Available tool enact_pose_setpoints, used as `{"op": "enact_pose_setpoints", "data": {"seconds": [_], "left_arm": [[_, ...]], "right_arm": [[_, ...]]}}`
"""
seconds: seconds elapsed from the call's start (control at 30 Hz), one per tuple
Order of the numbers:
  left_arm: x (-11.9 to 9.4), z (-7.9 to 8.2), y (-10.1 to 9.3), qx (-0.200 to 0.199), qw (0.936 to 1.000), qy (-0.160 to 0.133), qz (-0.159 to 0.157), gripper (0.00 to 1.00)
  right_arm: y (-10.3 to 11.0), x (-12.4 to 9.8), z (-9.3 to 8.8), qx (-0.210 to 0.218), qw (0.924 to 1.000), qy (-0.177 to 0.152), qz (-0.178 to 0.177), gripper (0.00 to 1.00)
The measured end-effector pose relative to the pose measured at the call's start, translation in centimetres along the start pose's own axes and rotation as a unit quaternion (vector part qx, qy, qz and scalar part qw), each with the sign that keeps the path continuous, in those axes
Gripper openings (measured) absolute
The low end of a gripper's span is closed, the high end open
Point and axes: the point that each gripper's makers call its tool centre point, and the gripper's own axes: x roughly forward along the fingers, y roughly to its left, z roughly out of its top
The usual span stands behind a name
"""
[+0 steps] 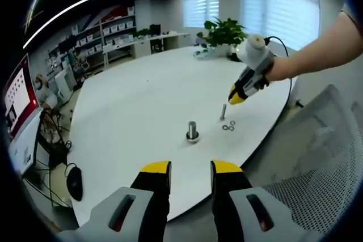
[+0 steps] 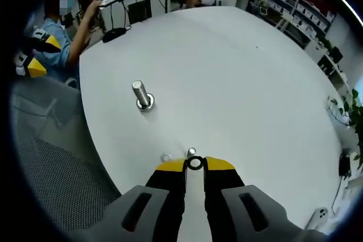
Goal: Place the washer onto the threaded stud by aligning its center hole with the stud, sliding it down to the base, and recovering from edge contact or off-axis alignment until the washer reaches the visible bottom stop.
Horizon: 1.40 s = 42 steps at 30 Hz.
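My right tool (image 2: 194,164) pinches a washer (image 2: 194,163) flat between its yellow fingertips, the ring's centre hole showing clearly in the right gripper view. It hangs above the white bench (image 2: 238,72), close over a second, shorter upright stud (image 2: 191,152) and a loose washer (image 2: 165,157) lying just beside it. The threaded stud (image 2: 141,94) I am aiming for stands upright on its round base well apart from the held washer, nearer the bench's edge.

In the left gripper view my left tool (image 1: 190,169) is spread wide with nothing between its tips, hovering off the bench edge and pointing at the threaded stud (image 1: 192,130). Beyond it my right tool (image 1: 237,96) hangs over the shorter stud (image 1: 223,111), where two loose washers (image 1: 228,126) lie on the bench.
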Motion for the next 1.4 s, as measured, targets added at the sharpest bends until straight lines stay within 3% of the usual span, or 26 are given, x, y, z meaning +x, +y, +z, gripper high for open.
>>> {"op": "enact_pose_setpoints", "data": {"seconds": [0.27,0.67,1.33,1.4], "left_arm": [[0.1,-0.2,0.0,0.000,1.0000,0.004,0.000,0.26],[0.2,-0.2,0.0,0.001,1.0000,0.008,0.001,0.26],[0.2,-0.3,0.0,0.000,1.0000,0.008,-0.001,0.26],[0.3,-0.3,0.0,0.000,1.0000,0.008,0.000,0.26]], "right_arm": [[0.1,0.5,1.0,-0.015,0.9999,-0.005,0.007,0.13],[0.5,1.2,0.8,-0.038,0.9992,0.008,0.013,0.13],[0.8,3.6,0.1,-0.074,0.9948,0.064,0.029,0.13],[1.1,4.1,-0.1,-0.080,0.9933,0.072,0.041,0.09]]}}
